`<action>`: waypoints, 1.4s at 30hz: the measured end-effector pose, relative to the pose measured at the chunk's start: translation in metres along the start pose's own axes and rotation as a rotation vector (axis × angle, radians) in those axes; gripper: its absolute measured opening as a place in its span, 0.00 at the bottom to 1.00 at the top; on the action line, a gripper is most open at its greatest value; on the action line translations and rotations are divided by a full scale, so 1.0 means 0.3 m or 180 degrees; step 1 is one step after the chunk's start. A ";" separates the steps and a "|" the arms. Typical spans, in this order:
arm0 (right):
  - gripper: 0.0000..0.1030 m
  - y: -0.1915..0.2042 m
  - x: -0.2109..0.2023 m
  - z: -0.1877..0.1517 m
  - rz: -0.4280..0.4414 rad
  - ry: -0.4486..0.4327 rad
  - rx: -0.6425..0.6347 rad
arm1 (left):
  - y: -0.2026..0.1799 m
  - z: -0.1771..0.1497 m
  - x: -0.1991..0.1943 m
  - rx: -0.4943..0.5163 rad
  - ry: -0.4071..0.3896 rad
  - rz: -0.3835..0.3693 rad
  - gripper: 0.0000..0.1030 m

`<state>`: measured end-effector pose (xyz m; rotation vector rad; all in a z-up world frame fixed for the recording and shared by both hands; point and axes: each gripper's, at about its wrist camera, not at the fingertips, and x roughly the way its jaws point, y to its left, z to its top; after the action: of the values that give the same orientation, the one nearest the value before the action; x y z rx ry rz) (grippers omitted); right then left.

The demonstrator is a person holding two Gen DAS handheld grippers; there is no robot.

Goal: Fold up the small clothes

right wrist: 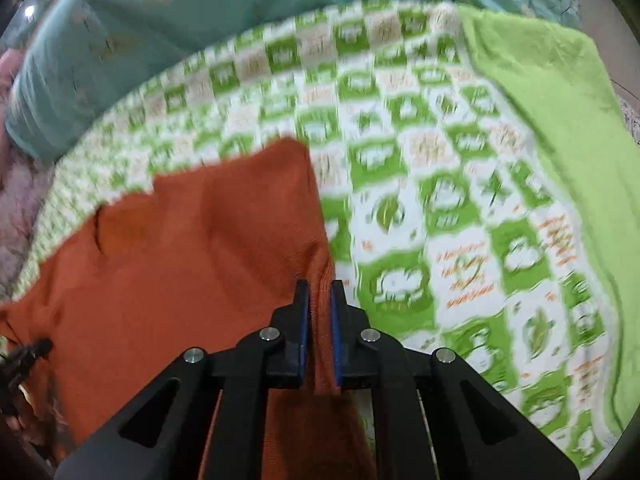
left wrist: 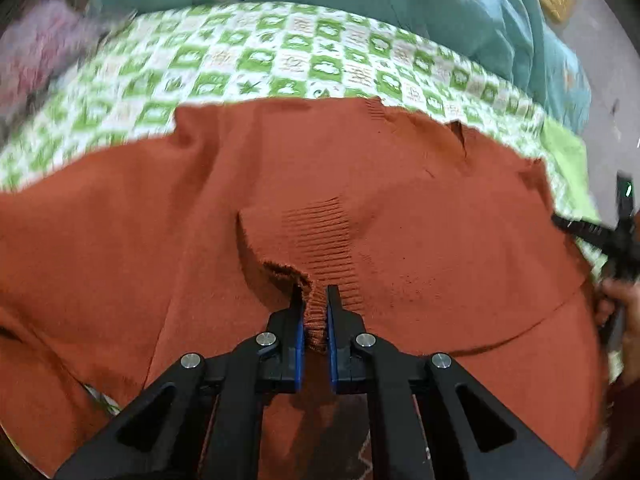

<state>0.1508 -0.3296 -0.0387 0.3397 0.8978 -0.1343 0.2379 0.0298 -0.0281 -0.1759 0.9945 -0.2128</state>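
- A rust-orange knitted sweater (left wrist: pixel 400 208) lies spread across a bedspread (left wrist: pixel 248 68) checked in green and white, which serves as the landmark here.
- The sweater covers the near part of the bedspread in the left wrist view; the checked cloth shows bare only beyond the sweater's far edge.
- The left gripper (left wrist: pixel 315 304) has its jaws nearly together, the blue pads pressing on a bunched, ribbed band of the sweater, a cuff or hem by its look; which one I cannot tell.
- Just beyond that grip, the ribbed strip (left wrist: pixel 320 232) runs up the garment away from the bedspread's near side, with a loose fold to its left.
- The right gripper (right wrist: pixel 319 300) is likewise pinched narrow, its pads holding a fold at the sweater's right edge (right wrist: pixel 320 248), where orange knit meets the checked bedspread.
- In the right wrist view the bedspread lies open to the right of the sweater, printed with green squares and small orange lettering, blurred.
- A plain lime-green cloth (right wrist: pixel 560 128) lies on the bedspread's far right side, apart from the sweater.
- A teal quilt (right wrist: pixel 120 32) is heaped along the far edge of the bedspread, beyond the sweater.
- A pinkish fluffy fabric (left wrist: pixel 36 48) sits at the far left corner of the bedspread, too blurred to name further.
- At the right margin of the left wrist view, a person's hand (left wrist: pixel 620 312) is seen beside the sweater's edge, with black gripper parts above it.
- No basket, box or other container shows in either view.
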 end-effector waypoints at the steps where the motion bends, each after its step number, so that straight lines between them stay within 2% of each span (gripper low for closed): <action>1: 0.16 -0.007 -0.017 -0.004 0.0000 -0.0041 0.0062 | 0.011 -0.003 -0.018 -0.0026 0.0005 -0.0048 0.08; 3: 0.25 -0.004 -0.063 -0.010 -0.0084 -0.0141 0.0110 | 0.013 -0.014 -0.048 0.0007 -0.0020 -0.0065 0.09; 4: 0.26 0.005 -0.096 -0.015 -0.0106 -0.0203 0.0109 | 0.009 -0.020 -0.061 0.0022 -0.0017 -0.0071 0.10; 7: 0.28 0.050 -0.187 -0.039 0.0156 -0.0314 0.0110 | -0.004 -0.053 -0.119 0.0062 -0.0027 -0.0095 0.12; 9: 0.42 0.094 -0.240 -0.073 0.0305 -0.0356 0.0043 | -0.001 -0.077 -0.160 0.0055 -0.0038 -0.0099 0.16; 11: 0.51 0.161 -0.274 -0.117 0.0419 -0.0367 -0.0063 | 0.015 -0.118 -0.219 0.0026 -0.0053 -0.0112 0.22; 15: 0.51 0.276 -0.301 -0.233 0.0717 -0.0267 -0.0188 | 0.077 -0.197 -0.344 -0.0052 -0.0161 0.0012 0.26; 17: 0.51 0.301 -0.309 -0.281 0.0811 -0.0220 -0.0196 | 0.132 -0.239 -0.405 -0.0174 -0.0225 0.0147 0.32; 21: 0.51 0.371 -0.322 -0.370 0.0933 -0.0130 -0.0248 | 0.263 -0.298 -0.507 -0.0499 -0.0432 0.0467 0.33; 22: 0.51 0.383 -0.326 -0.384 0.0952 -0.0120 -0.0255 | 0.290 -0.306 -0.516 -0.0561 -0.0447 0.0476 0.35; 24: 0.51 0.408 -0.327 -0.412 0.1000 -0.0080 -0.0260 | 0.326 -0.320 -0.516 -0.0650 -0.0400 0.0436 0.47; 26: 0.51 0.427 -0.326 -0.432 0.1020 -0.0046 -0.0265 | 0.352 -0.334 -0.497 -0.0740 -0.0331 0.0380 0.50; 27: 0.51 0.437 -0.324 -0.442 0.1034 -0.0019 -0.0268 | 0.360 -0.337 -0.483 -0.0766 -0.0296 0.0355 0.56; 31: 0.51 0.468 -0.317 -0.472 0.1079 0.0063 -0.0282 | 0.383 -0.349 -0.401 -0.0853 -0.0126 0.0269 0.59; 33: 0.51 0.474 -0.316 -0.482 0.1106 0.0089 -0.0266 | 0.388 -0.347 -0.378 -0.0828 -0.0128 0.0296 0.54; 34: 0.51 0.475 -0.317 -0.485 0.1114 0.0096 -0.0260 | 0.391 -0.344 -0.374 -0.0807 -0.0164 0.0317 0.46; 35: 0.51 0.477 -0.317 -0.488 0.1115 0.0101 -0.0258 | 0.391 -0.337 -0.369 -0.0763 -0.0201 0.0342 0.19; 36: 0.51 0.481 -0.319 -0.489 0.1113 0.0095 -0.0257 | 0.393 -0.330 -0.363 -0.0725 -0.0193 0.0330 0.09; 38: 0.51 0.480 -0.321 -0.490 0.1123 0.0089 -0.0256 | 0.389 -0.313 -0.366 -0.0697 -0.0218 0.0268 0.05; 42: 0.51 0.477 -0.336 -0.486 0.1133 0.0025 -0.0235 | 0.327 -0.281 -0.460 -0.0541 -0.0496 0.0235 0.03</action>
<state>0.0166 -0.1476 -0.0098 0.4258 0.8345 0.2280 0.1036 0.1558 0.0147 -0.3057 0.8620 -0.0459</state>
